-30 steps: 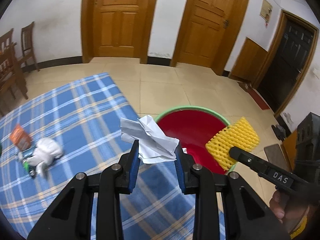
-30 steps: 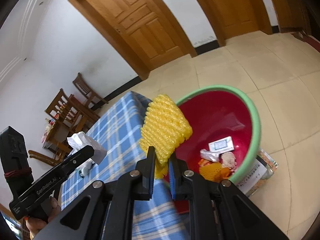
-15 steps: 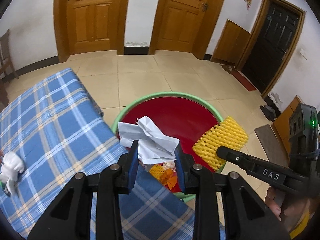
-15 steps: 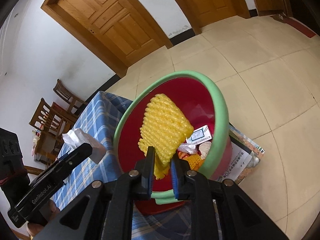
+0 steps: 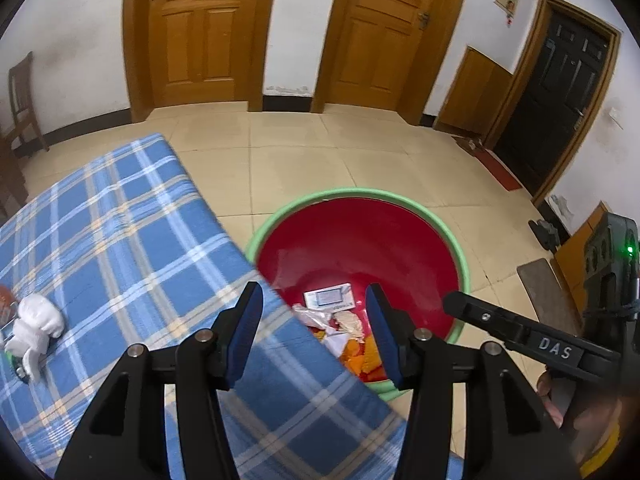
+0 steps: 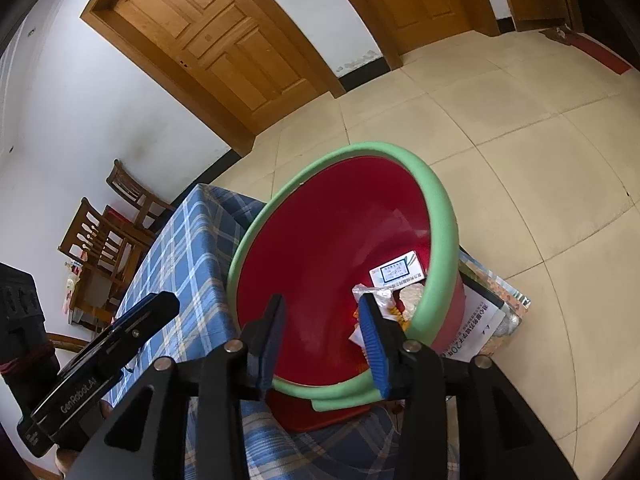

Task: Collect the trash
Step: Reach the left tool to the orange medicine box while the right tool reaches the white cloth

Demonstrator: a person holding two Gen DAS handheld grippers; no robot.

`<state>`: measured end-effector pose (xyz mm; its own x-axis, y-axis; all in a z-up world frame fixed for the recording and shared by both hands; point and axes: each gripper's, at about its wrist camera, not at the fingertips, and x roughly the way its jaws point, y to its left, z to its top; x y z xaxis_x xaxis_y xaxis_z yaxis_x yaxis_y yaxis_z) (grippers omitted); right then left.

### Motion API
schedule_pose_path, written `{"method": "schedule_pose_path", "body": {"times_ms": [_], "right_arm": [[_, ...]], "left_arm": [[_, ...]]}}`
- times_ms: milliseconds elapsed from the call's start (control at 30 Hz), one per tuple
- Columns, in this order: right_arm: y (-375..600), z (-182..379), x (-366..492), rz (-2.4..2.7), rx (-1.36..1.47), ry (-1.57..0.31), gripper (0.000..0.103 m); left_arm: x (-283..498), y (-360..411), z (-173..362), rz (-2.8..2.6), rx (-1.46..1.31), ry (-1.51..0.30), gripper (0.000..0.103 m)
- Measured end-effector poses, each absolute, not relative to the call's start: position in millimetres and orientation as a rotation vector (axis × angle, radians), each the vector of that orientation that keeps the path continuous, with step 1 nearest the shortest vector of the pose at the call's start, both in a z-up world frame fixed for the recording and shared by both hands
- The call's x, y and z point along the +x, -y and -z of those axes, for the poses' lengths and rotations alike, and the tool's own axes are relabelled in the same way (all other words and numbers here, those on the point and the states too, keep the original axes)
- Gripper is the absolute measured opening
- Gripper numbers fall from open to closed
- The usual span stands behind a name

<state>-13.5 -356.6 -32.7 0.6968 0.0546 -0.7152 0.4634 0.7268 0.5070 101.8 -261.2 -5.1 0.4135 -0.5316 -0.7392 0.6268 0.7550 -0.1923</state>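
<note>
Left wrist view: left gripper (image 5: 314, 330) angled down over the near rim of the red basin (image 5: 360, 240), jaws just opened, nothing between them; trash pile (image 5: 340, 324) lies in the basin bottom, table edge with blue plaid cloth (image 5: 120, 248) beside the basin. Right wrist view: right gripper (image 6: 322, 340) likewise spread and empty above the basin (image 6: 320, 232), jaws just opened; tiled floor (image 6: 520, 140) beyond it
</note>
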Motion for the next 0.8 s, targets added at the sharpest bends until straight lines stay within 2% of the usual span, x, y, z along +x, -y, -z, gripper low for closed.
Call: {"method": "schedule_pose_path", "body": {"times_ms": [200, 533, 633, 800], "right_arm": [[345, 23, -8, 0.235, 0.697, -0.770, 0.049], [320, 12, 8, 0.184, 0.663, -0.773, 0.052], [310, 8, 16, 0.164, 0.647, -0.773, 0.055], [292, 4, 29, 0.127, 0.623, -0.786, 0.065]], "left_arm": [[111, 231, -1, 0.659, 0.082, -0.870, 0.054], [137, 167, -8, 0.512, 0.002, -0.862, 0.054], [147, 145, -11, 0.457, -0.015, -0.852, 0.054], [158, 111, -15, 0.369, -0.019, -0.831, 0.060]]}}
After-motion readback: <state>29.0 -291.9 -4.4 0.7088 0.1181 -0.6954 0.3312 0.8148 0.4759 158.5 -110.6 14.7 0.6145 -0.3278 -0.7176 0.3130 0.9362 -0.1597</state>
